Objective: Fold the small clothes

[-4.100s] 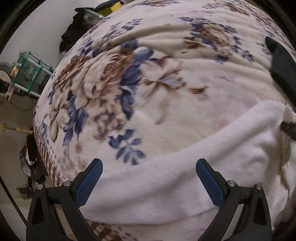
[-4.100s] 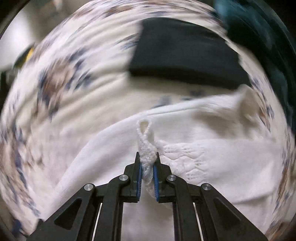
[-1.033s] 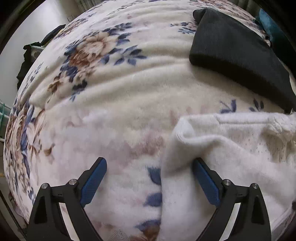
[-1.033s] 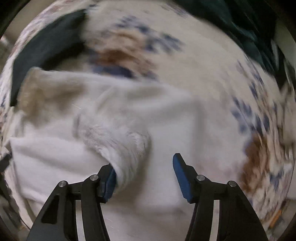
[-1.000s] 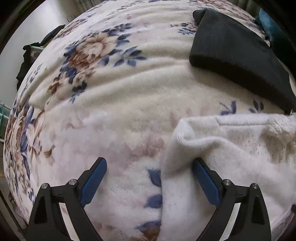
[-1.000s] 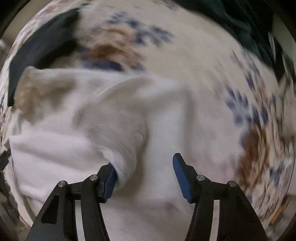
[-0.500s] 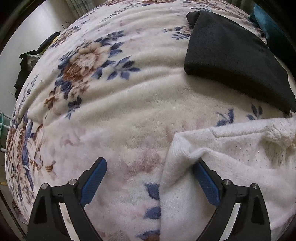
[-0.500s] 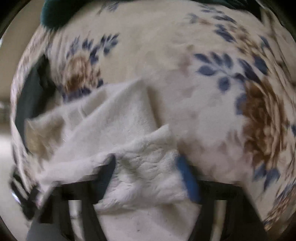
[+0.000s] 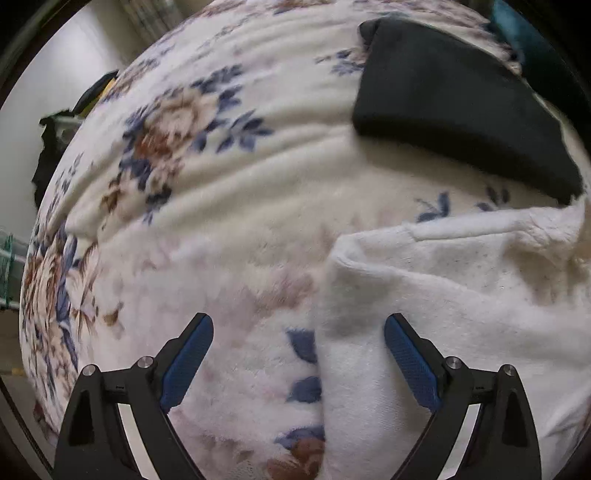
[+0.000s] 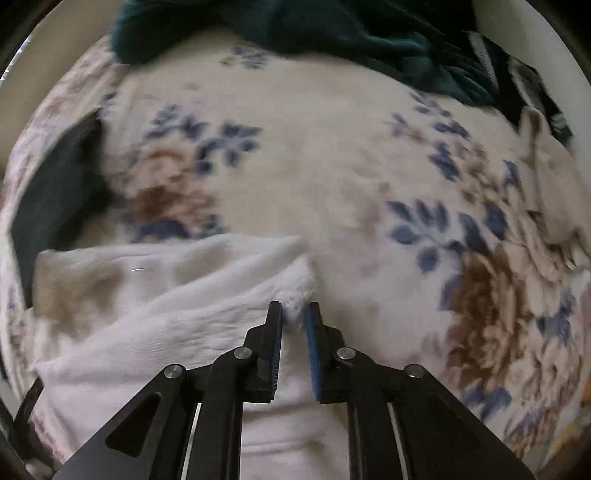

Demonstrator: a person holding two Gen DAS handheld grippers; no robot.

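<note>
A white fleecy garment (image 9: 443, 302) lies on the floral blanket (image 9: 221, 229). In the left wrist view its folded left edge runs down between the open fingers of my left gripper (image 9: 298, 354), which holds nothing. In the right wrist view my right gripper (image 10: 294, 321) is shut on the right corner of the white garment (image 10: 166, 295), and the cloth spreads to the left of it.
A folded black garment (image 9: 461, 99) lies beyond the white one; it also shows in the right wrist view (image 10: 55, 192) at the left. Dark teal clothes (image 10: 332, 29) are piled at the far edge. A beige cloth (image 10: 546, 177) lies far right.
My right gripper has closed on the corner of the white garment, after standing open over it. The left gripper has stayed open and drifted slightly.
</note>
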